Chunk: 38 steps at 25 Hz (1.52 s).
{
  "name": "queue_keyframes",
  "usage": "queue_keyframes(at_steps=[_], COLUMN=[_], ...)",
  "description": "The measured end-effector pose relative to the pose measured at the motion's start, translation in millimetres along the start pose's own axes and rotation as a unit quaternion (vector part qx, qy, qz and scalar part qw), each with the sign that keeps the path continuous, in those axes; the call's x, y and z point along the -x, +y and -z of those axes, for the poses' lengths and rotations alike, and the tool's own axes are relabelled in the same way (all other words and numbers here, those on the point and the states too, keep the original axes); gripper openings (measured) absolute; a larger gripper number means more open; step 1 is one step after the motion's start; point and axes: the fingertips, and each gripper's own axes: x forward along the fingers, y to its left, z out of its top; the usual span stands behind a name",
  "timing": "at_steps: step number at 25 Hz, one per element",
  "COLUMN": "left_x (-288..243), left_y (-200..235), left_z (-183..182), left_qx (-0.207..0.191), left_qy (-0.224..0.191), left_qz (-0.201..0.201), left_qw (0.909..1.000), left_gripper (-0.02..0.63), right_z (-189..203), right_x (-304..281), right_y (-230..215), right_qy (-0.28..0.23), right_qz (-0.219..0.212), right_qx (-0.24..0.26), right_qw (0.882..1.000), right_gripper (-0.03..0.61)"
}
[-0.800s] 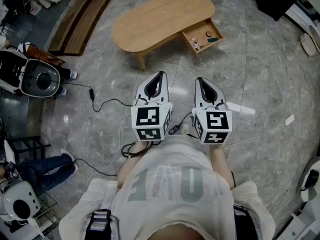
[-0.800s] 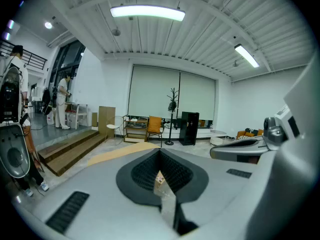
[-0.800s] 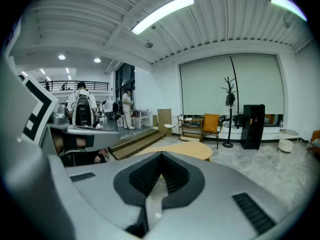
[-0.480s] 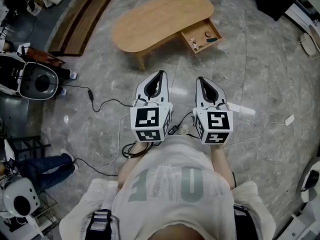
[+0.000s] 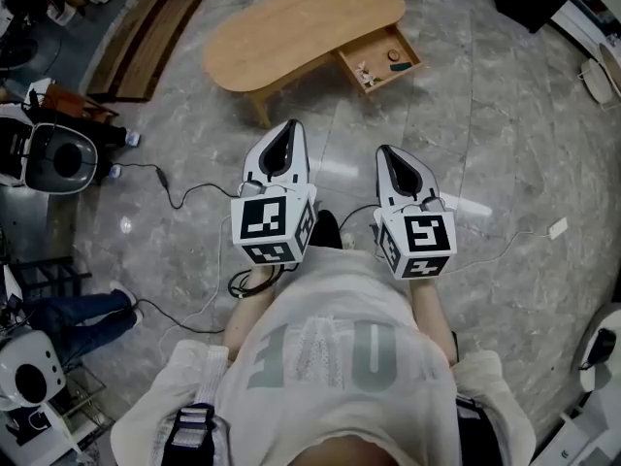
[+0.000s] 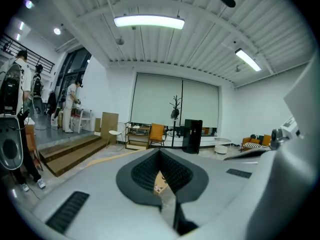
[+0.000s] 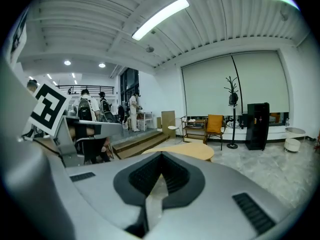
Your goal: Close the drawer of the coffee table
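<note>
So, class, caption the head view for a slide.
Left gripper and right gripper, both shut, face the coffee table, drawer open.

The coffee table (image 5: pixel 301 22) is standing on the grey floor (image 5: pixel 505 134) at the top of the head view, and it is showing a long, rounded top of light brown wood. Its drawer (image 5: pixel 376 50) is sticking out from the table's right-hand side, wide open. A few small things (image 5: pixel 367 70) are lying inside the wooden drawer.
</note>
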Motion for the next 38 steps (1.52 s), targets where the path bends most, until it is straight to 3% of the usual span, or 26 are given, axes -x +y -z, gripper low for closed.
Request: queue_keyframes(at_steps=[8,16,28,33,38], left_x=[-20,-85,-257,-330,-384], left_y=[-11,6,71,106,138], left_z=[-5,-12,-47,-76,-84], left_qx=[0.002,-0.016,-0.007,-0.012,-0.011], left_qy=[-0.010,-0.007,-0.016,-0.027,-0.014], left_qz=[0.000,0.016,0.042,0.055,0.056], left_qw=[0.9999,0.9997,0.9990,0.9981,0.9982], left_gripper=[0.006,0.006,0.006,0.006,0.006], right_z=[2,-12,-93,-140,-157], right_x=[-4,-56,-223,-304,-359], right_y=[-25,-53,-115,-130,-136], right_qy=[-0.001,-0.010,-0.018,-0.026,-0.023], right_qz=[0.002,0.014,0.041,0.041,0.041], right_qx=[0.000,-0.010,0.031,0.027,0.015], right_qw=[1.000,1.000,0.999,0.998,0.999], right_gripper=[0.006,0.006,0.006,0.006,0.006])
